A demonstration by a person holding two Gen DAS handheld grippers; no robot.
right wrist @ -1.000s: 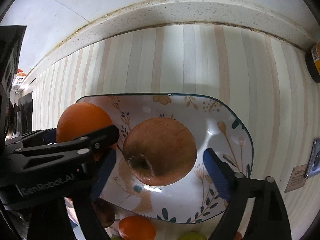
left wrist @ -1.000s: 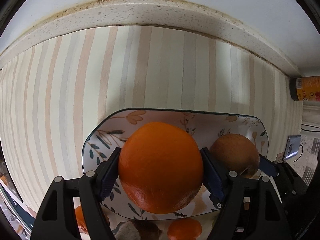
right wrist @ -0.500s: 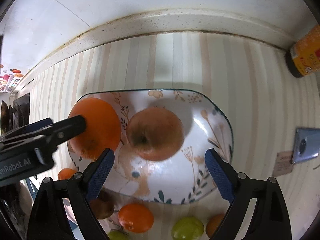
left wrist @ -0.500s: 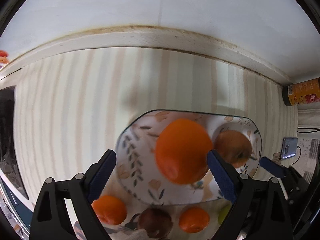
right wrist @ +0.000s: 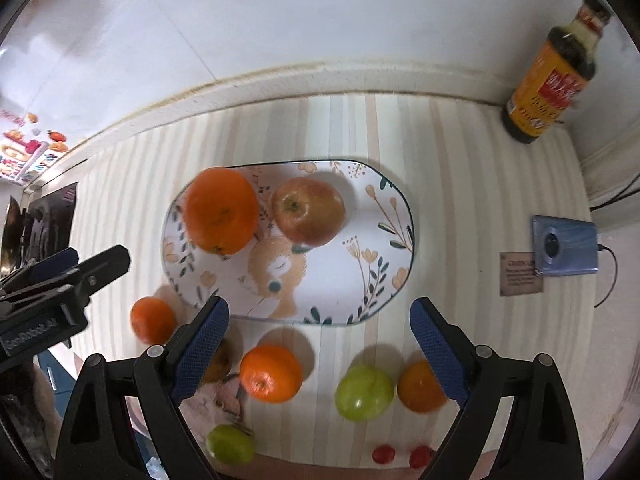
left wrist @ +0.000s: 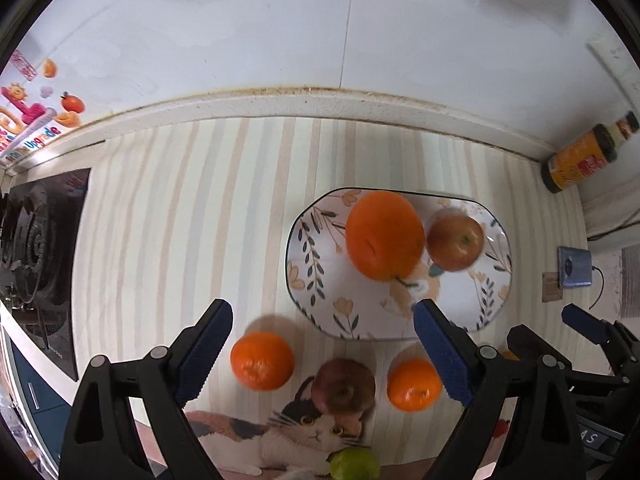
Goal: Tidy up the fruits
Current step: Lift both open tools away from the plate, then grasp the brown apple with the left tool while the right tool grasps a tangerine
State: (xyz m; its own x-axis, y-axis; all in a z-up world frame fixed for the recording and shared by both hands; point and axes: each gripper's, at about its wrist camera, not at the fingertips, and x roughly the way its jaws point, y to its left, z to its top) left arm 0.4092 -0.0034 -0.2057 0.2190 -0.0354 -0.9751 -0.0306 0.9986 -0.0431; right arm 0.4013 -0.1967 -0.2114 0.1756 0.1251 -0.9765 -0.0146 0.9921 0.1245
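Observation:
A floral plate [left wrist: 316, 280] [right wrist: 352, 280] lies on the striped counter with a big orange [left wrist: 384, 236] [right wrist: 222, 210] and a red-yellow apple [left wrist: 456, 242] [right wrist: 308, 210] side by side on it. My left gripper [left wrist: 322, 320] hangs open and empty high above the plate's near edge. My right gripper [right wrist: 319, 312] is likewise open and empty above the same edge. Loose on the counter in front of the plate lie small oranges [left wrist: 262, 360] [right wrist: 271, 374], a dark red apple [left wrist: 344, 388], a green apple [right wrist: 364, 392] and two cherry tomatoes [right wrist: 384, 454].
A sauce bottle [right wrist: 548, 80] stands in the back right corner. A blue phone [right wrist: 564, 246] on a cable and a small card [right wrist: 520, 274] lie right of the plate. A black stove [left wrist: 36, 248] sits at the far left. The white wall runs along the back.
The left gripper opened and left the big orange on the plate beside the apple. Both grippers rose and drew back, so the loose fruit in front of the plate came into view.

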